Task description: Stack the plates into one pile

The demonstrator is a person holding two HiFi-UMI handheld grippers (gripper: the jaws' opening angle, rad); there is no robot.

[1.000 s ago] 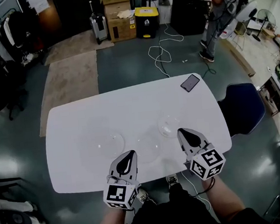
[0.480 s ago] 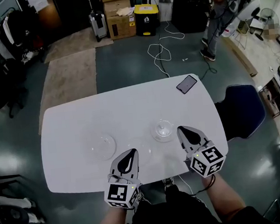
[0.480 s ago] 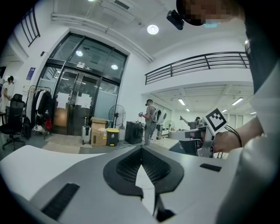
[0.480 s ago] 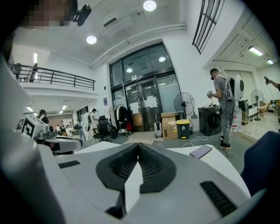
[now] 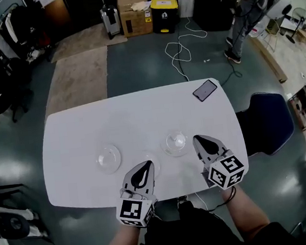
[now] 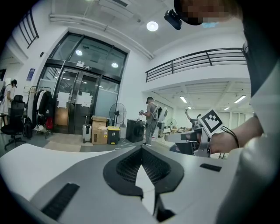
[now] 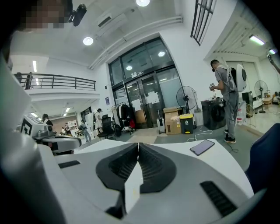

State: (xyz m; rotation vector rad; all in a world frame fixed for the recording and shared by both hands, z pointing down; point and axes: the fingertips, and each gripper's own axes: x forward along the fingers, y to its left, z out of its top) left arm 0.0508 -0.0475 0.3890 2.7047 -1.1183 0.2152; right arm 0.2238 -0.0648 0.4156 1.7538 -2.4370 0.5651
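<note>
Your left gripper (image 5: 147, 165) and right gripper (image 5: 196, 139) have shifted slightly over the white counter (image 5: 78, 132). Fingers (image 6: 124, 168) stay closed and empty. The middle clear glass plate (image 5: 152, 158) is barely visible.

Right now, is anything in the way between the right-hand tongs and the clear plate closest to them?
Nothing visible. Only bare white table lies between the shut right tongs and the clear plate beside them. The phone lies off at the far edge.
</note>
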